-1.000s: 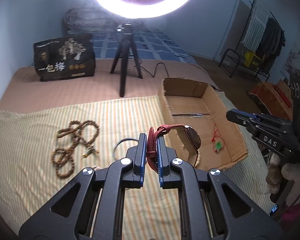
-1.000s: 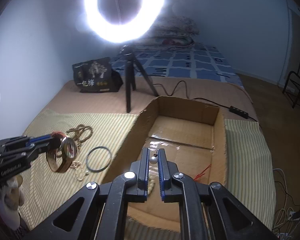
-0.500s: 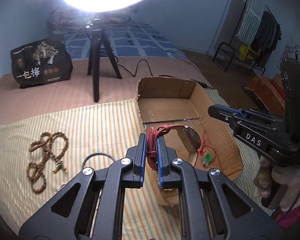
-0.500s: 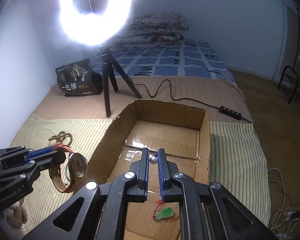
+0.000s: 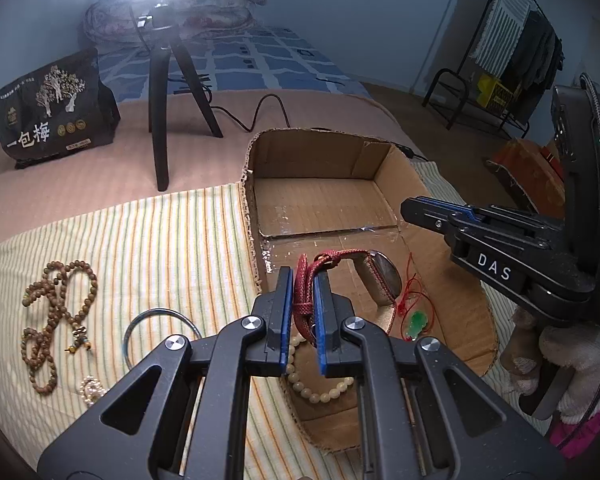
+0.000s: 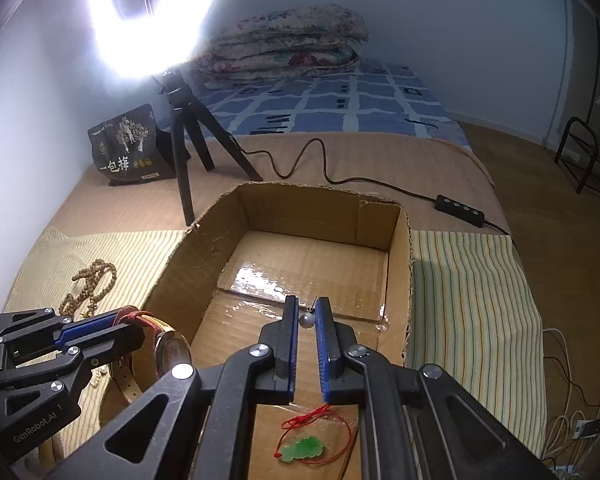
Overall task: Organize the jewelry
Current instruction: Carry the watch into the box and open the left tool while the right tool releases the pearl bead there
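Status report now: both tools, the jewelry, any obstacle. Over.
Left tool shut on watch strap, above cardboard box. Right tool shut on pearl earring, over the box. Green pendant and bead bracelet inside. No obstacle.

The left gripper (image 5: 303,280) has carried the watch (image 5: 374,276) from over the cloth (image 5: 160,248) to over the box (image 5: 324,160). The right gripper (image 6: 307,314) moved deeper over it too.

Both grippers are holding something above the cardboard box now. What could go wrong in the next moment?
The left gripper pinches the watch only by its red strap, so it may swing or slip, and could land on the green pendant or bead bracelet below. The right gripper barely nips a small pearl, which may roll away.
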Demonstrator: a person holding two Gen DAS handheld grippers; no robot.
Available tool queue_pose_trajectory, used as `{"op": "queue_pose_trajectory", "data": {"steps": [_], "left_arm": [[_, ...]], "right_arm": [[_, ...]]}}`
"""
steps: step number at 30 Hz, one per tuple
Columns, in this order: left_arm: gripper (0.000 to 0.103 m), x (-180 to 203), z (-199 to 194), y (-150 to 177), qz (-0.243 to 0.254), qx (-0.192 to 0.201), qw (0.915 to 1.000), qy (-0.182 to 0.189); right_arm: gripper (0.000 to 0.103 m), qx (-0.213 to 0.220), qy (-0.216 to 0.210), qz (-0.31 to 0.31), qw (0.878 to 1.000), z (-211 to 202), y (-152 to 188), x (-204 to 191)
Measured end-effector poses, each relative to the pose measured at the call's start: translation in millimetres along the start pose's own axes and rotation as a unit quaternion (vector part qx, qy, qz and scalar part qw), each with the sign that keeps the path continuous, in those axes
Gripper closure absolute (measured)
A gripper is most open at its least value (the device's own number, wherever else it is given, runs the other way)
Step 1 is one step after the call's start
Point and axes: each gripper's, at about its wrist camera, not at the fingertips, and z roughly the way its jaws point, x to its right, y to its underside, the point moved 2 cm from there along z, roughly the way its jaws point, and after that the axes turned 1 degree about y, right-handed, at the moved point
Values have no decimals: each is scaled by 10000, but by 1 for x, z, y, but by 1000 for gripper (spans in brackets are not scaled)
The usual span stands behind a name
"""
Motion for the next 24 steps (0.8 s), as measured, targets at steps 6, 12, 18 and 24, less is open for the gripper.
{"op": "queue_pose_trajectory", "data": {"steps": [6, 12, 18, 24], "left_arm": [[95, 3, 9, 1, 20, -62, 10000, 46], [92, 6, 15, 2, 53, -135, 9998, 163], [87, 7, 10, 4, 112, -120, 9998, 146], [87, 8, -6, 4, 208, 34, 9998, 50]], "right_arm": [[97, -27, 52, 38, 10000, 4, 0, 5], [76, -34, 85, 35, 10000, 4, 1, 7], [70, 41, 162, 106, 9998, 0, 1, 10], [60, 94, 197, 126, 9997, -8, 2, 8]]}}
